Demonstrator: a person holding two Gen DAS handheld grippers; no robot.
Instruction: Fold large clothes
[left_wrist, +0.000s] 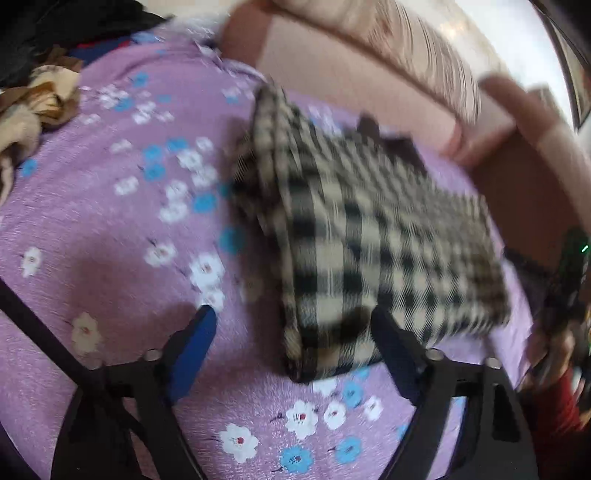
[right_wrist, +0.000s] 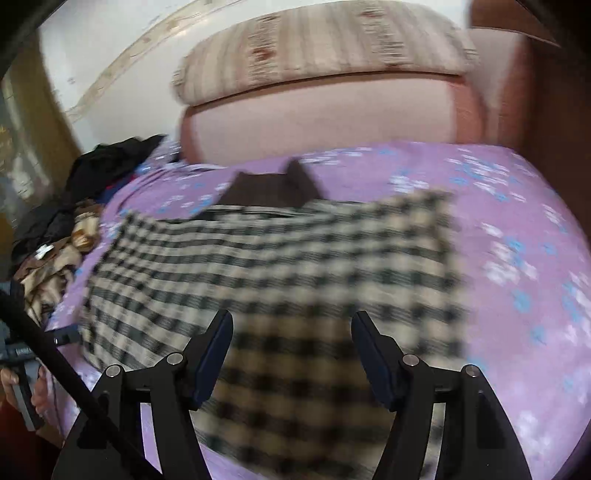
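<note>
A black-and-cream checked garment (left_wrist: 369, 243) lies folded into a thick rectangle on the purple flowered bedspread (left_wrist: 110, 221). It also shows in the right wrist view (right_wrist: 280, 266), with its dark brown collar (right_wrist: 269, 188) at the far end. My left gripper (left_wrist: 291, 325) is open, just above the garment's near corner, holding nothing. My right gripper (right_wrist: 291, 328) is open above the garment's near edge, empty. Both views are blurred by motion.
A pile of other clothes, black and tan, (left_wrist: 33, 96) lies at the bed's far left, also in the right wrist view (right_wrist: 62, 236). A pink headboard (right_wrist: 317, 114) with a striped cushion (right_wrist: 321, 48) stands behind the bed. The person's other hand and gripper (left_wrist: 565, 295) show at the right edge.
</note>
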